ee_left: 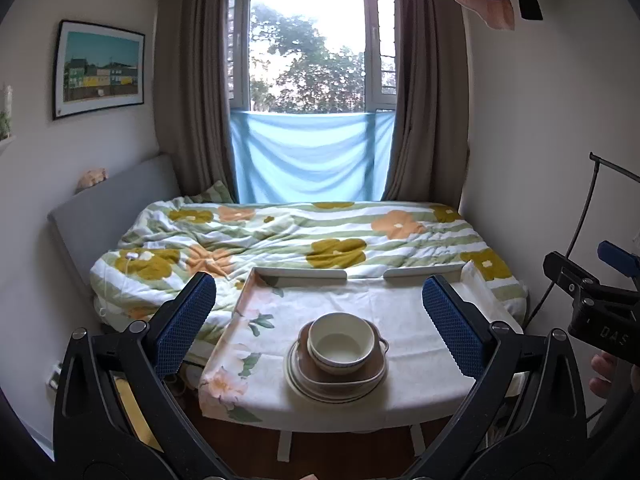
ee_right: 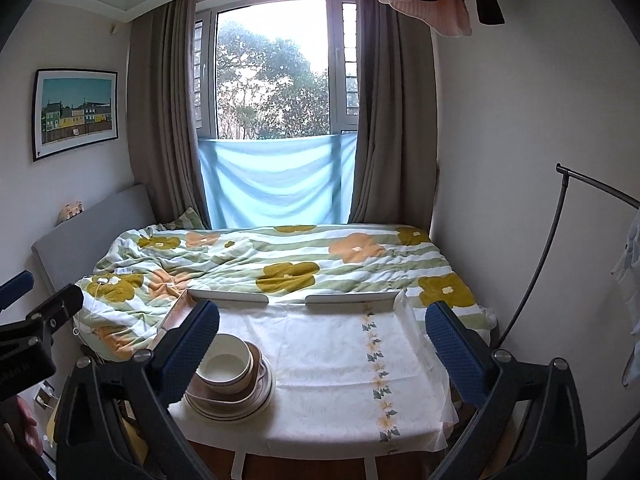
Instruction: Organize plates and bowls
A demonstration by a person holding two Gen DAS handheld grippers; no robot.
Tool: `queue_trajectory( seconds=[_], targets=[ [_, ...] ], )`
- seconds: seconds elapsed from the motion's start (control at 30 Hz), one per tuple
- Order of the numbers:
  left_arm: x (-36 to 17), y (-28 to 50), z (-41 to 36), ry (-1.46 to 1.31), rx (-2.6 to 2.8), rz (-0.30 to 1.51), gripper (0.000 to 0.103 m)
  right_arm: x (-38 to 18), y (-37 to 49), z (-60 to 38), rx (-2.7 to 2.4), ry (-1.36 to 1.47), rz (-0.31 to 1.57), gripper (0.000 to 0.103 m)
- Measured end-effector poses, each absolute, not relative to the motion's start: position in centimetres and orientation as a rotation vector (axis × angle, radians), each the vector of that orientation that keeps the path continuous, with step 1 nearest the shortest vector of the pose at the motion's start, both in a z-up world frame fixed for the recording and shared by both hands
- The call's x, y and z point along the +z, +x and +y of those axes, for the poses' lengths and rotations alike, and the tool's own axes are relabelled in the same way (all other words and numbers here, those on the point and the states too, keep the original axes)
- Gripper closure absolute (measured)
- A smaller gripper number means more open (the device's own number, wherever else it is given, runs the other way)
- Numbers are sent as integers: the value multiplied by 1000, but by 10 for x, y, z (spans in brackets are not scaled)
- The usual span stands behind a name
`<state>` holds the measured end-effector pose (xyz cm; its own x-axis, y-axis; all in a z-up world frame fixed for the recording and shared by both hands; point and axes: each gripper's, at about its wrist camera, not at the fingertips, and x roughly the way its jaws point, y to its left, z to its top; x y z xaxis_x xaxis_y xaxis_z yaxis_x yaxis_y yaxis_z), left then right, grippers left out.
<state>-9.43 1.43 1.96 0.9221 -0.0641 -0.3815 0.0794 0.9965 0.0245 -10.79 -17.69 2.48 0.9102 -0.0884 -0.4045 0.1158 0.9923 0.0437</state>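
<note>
Bedside table [ee_left: 400, 312] under a floral cloth, low rails along its far edge, with open cloth right of the crockery. Cream bowl [ee_left: 342, 342] sits stacked on plates [ee_left: 320, 390] near the front edge, beyond both grippers. Left gripper [ee_left: 318, 320] and right gripper [ee_right: 322, 340] gape wide, grasping nothing. Lettering on the right gripper possibly reads "DAS".

Table [ee_left: 408, 320]: stack of plates [ee_left: 334, 386] near front edge, bowl [ee_left: 342, 342] on top. Bed [ee_left: 280, 236] directly behind table; window [ee_left: 308, 48] behind bed; framed picture [ee_left: 100, 70] on left wall
</note>
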Motion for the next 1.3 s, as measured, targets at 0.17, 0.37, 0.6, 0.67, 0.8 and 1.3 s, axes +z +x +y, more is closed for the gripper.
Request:
queue_trajectory(
  seconds=[0.17,0.37,0.6,0.67,0.8,1.3],
  targets=[
    [21,-96,12,56,-64,377,0,25,-108,-177,-106,70,413,0],
    [22,-97,13,59,-54,378,0,25,-107,-178,-105,69,412,0],
    [21,-96,14,59,-48,389,0,24,-103,-177,-104,66,417,0],
    [20,-96,13,64,-45,391,0,23,-102,-177,-105,65,419,0],
    [18,-94,13,79,-32,400,0,24,-102,-176,-104,65,419,0],
    [12,-90,16,89,-17,423,0,14,-100,-169,-104,63,436,0]
  ],
)
